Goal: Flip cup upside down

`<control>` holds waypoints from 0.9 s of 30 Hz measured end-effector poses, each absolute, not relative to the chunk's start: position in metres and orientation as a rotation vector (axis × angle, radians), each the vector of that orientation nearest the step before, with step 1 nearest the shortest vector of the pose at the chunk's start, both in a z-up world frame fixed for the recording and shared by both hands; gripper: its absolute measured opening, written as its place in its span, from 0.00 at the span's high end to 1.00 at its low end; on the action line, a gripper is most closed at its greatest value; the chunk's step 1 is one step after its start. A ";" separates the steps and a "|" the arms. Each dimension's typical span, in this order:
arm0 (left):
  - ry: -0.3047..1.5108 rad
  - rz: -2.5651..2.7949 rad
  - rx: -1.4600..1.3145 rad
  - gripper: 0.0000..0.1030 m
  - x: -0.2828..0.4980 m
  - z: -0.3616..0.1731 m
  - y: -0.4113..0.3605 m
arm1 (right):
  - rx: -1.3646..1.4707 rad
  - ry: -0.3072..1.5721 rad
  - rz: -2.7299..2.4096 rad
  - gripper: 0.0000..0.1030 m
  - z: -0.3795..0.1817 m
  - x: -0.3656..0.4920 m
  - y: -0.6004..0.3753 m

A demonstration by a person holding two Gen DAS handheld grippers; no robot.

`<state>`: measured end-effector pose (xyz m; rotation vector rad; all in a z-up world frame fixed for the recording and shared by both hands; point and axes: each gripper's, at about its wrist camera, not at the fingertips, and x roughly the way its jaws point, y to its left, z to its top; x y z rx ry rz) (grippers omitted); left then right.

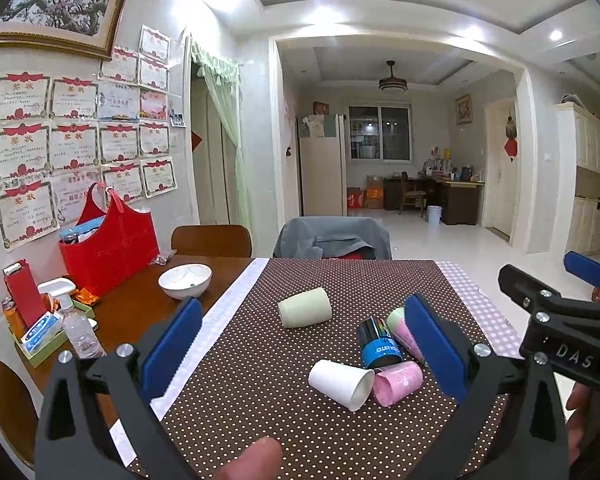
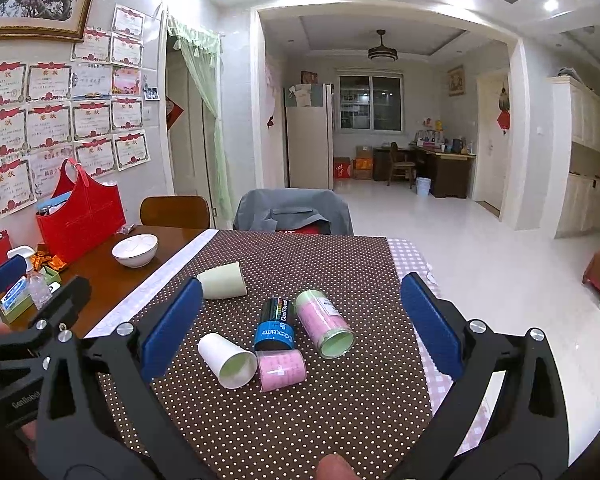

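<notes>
Several cups lie on their sides on the brown dotted cloth (image 1: 260, 400): a pale green cup (image 1: 305, 307), a white paper cup (image 1: 341, 385), a small pink cup (image 1: 397, 383), a black and blue can-shaped cup (image 1: 379, 343) and a pink cup with green rim (image 2: 325, 323). They also show in the right wrist view: green (image 2: 222, 281), white (image 2: 228, 361), small pink (image 2: 281, 370), black and blue (image 2: 275, 324). My left gripper (image 1: 304, 344) is open and empty above the cloth. My right gripper (image 2: 300, 320) is open and empty, beside it.
A white bowl (image 1: 185, 281), a red bag (image 1: 108, 252), a spray bottle (image 1: 74, 320) and small boxes stand on the wooden table at the left. A chair with a grey jacket (image 1: 332, 238) is at the far edge. The table's right edge borders open floor.
</notes>
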<state>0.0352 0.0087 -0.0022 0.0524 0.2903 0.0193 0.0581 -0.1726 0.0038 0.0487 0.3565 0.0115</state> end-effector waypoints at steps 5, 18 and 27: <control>0.314 0.007 0.049 0.04 0.045 -0.005 0.008 | 0.050 0.370 0.018 0.06 0.004 0.066 -0.174; 0.333 0.004 0.057 0.04 0.058 -0.009 0.007 | 0.053 0.396 0.030 0.06 -0.002 0.082 -0.177; 0.350 -0.005 0.061 0.04 0.066 -0.012 0.005 | 0.050 0.399 0.020 0.06 -0.005 0.086 -0.180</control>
